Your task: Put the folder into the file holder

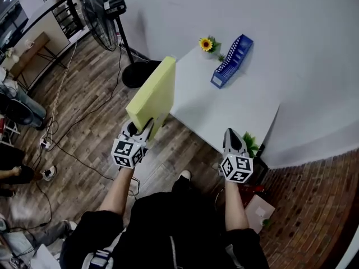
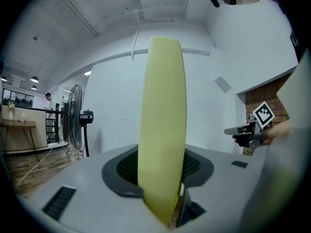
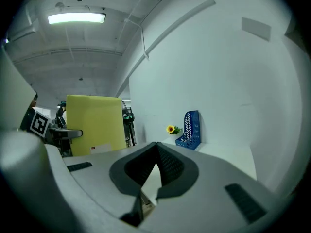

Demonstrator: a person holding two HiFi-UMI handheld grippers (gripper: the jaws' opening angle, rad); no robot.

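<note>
A thick yellow folder (image 1: 152, 93) stands upright in the air over the floor, just left of the white table (image 1: 224, 108). My left gripper (image 1: 141, 126) is shut on its lower edge. In the left gripper view the folder (image 2: 163, 125) shows edge-on between the jaws. The blue file holder (image 1: 231, 60) stands at the table's far edge by the wall, also visible in the right gripper view (image 3: 191, 129). My right gripper (image 1: 231, 134) hovers at the table's near edge, shut with nothing in it. From it the folder (image 3: 95, 125) appears broadside at the left.
A small sunflower pot (image 1: 207, 44) sits left of the file holder. A standing fan (image 1: 101, 13) and its round base (image 1: 137, 73) are on the wooden floor left of the table. A green plant (image 1: 250, 144) sits by the table's near right corner.
</note>
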